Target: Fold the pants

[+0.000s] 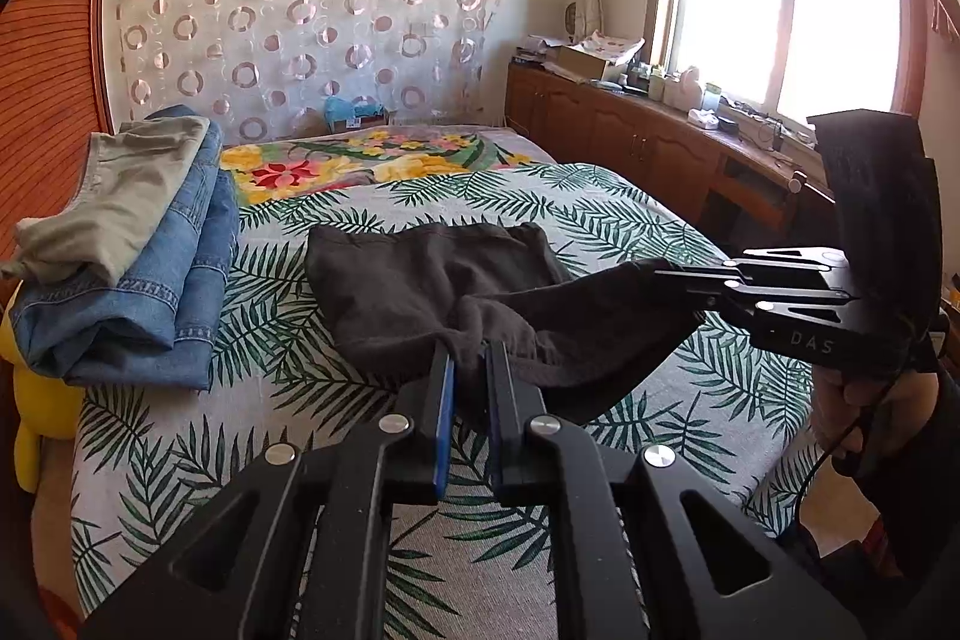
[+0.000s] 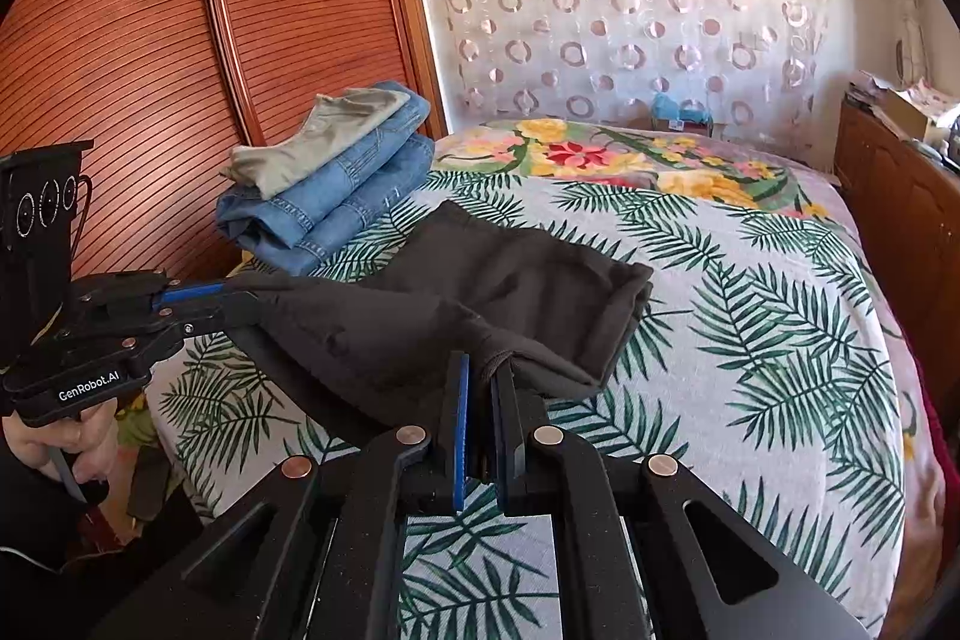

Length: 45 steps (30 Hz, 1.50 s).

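Note:
Dark grey pants (image 1: pixel 432 280) lie partly on the leaf-print bed cover (image 1: pixel 600 208), their near edge lifted. My left gripper (image 1: pixel 471 349) is shut on the near left corner of the pants. It also shows in the right wrist view (image 2: pixel 240 298), gripping the fabric at the left. My right gripper (image 2: pixel 486 364) is shut on the near right corner of the pants (image 2: pixel 522 274). It shows in the left wrist view (image 1: pixel 666 274) at the right. The fabric hangs stretched between the two grippers above the bed cover (image 2: pixel 750 280).
A stack of folded jeans (image 1: pixel 150 292) with khaki pants (image 1: pixel 120 196) on top sits at the bed's left side, also seen in the right wrist view (image 2: pixel 336 184). A floral blanket (image 1: pixel 360 160) lies at the head. A wooden cabinet (image 1: pixel 630 142) runs along the right; a slatted wardrobe (image 2: pixel 150 40) stands left.

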Available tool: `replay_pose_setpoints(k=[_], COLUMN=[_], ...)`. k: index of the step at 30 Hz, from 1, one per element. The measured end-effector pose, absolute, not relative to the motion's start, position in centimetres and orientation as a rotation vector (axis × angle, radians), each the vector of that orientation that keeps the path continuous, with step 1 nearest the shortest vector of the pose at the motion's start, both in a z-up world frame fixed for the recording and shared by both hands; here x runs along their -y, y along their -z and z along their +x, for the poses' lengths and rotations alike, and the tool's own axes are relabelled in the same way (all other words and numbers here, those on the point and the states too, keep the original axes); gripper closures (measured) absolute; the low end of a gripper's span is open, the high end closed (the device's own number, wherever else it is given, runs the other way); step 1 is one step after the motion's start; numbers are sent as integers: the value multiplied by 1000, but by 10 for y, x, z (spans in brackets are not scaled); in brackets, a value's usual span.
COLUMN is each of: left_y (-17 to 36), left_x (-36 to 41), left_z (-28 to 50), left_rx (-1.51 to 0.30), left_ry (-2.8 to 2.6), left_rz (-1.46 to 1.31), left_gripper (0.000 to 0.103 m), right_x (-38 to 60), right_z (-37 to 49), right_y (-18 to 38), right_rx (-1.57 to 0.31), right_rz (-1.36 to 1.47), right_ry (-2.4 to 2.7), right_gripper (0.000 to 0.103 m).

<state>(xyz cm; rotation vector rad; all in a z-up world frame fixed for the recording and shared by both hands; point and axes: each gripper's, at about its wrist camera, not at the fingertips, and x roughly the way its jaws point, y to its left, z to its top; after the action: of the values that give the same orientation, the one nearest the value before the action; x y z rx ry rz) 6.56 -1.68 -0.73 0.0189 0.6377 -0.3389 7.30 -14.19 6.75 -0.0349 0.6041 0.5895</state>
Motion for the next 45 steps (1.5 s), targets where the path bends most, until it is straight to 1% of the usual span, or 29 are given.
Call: replay_pose_setpoints(k=[7, 9, 11, 13, 14, 15, 16, 18, 19, 24, 26, 27, 30, 36, 40, 41, 43, 45], left_y=[18, 20, 21, 21, 21, 22, 23, 26, 29, 46, 54, 60, 72, 84, 84, 83, 82, 78], left_x=[15, 14, 13, 9, 8, 7, 6, 5, 5, 9, 10, 11, 11, 11, 14, 14, 15, 15], left_z=[59, 59, 57, 56, 56, 56, 57, 60, 62, 67, 67, 66, 64, 57, 55, 55, 52, 51], left_rx=[-655, -662, -664, -656, -650, -649, -649, -658, -664, -721, -750, -769, -810, -836, -836, -833, -827, -804], left_ry=[365, 364, 354, 340, 339, 337, 332, 326, 320, 291, 297, 307, 323, 319, 337, 342, 356, 354], left_rz=[-15, -17, -23, -31, -36, -38, -42, -44, -45, -35, -38, -44, -62, -68, -66, -64, -68, -64], left_gripper=[93, 91, 84, 71, 68, 57, 52, 46, 46, 46, 50, 54, 59, 59, 70, 75, 88, 91], right_x=[144, 144, 145, 145, 146, 146, 146, 145, 145, 147, 148, 148, 149, 153, 154, 153, 153, 153], right_z=[63, 65, 65, 64, 64, 63, 63, 62, 62, 58, 57, 57, 57, 57, 57, 57, 58, 57], right_y=[-43, -38, -34, -32, -30, -28, -27, -21, -19, -8, -4, -2, 1, 4, 3, 4, 3, 3], right_rx=[-622, -632, -644, -654, -659, -665, -670, -685, -692, -723, -735, -738, -744, -744, -745, -745, -746, -748], right_rz=[-45, -44, -40, -36, -35, -33, -32, -28, -26, -23, -13, -11, -1, 15, 24, 24, 22, 20], right_ry=[-589, -588, -585, -586, -585, -585, -586, -585, -584, -567, -563, -561, -557, -553, -550, -547, -545, -545], right_gripper=[97, 97, 97, 97, 97, 97, 97, 97, 97, 97, 97, 97, 97, 97, 97, 97, 97, 97])
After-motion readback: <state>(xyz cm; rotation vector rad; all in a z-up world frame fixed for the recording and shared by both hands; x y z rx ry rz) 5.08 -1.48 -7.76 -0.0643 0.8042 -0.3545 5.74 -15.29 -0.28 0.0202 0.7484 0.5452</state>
